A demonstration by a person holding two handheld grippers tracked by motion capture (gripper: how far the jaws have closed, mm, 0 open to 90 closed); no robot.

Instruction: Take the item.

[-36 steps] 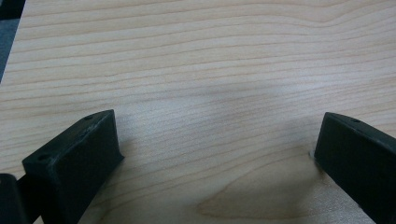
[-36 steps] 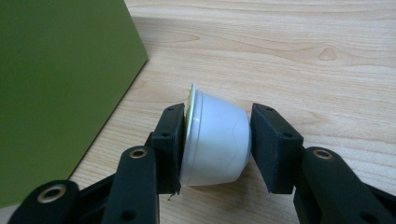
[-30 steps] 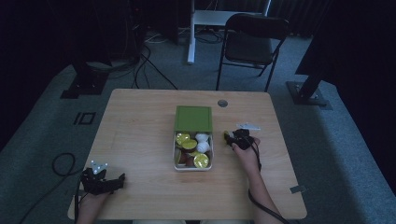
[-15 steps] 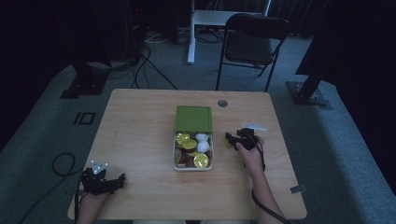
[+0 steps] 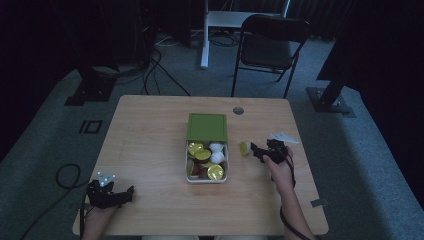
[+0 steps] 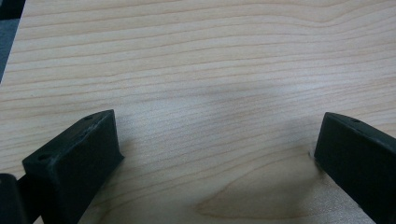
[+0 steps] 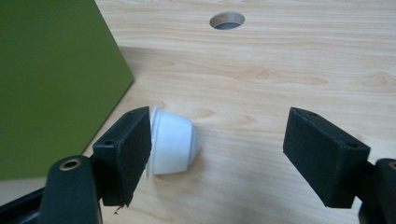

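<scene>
Small white capsule cup (image 7: pixel 172 140) lies on its side on the wooden table (image 5: pixel 150 135), between the white tray (image 5: pixel 189 176) of capsules and the right gripper (image 5: pixel 257 150). In the right gripper view its long axis runs across the jaws: wide rim against the left jaw, narrow end pointing toward the right jaw. Jaws spread wide, gripping nothing.

The high view adds the cup's yellow-green foil top, facing the tray, and the green lid (image 5: pixel 207 126) just behind the tray.

Left gripper (image 5: pixel 107 194) sits at the table's near left corner; its own view shows jaws wide apart over bare wood, empty.
</scene>
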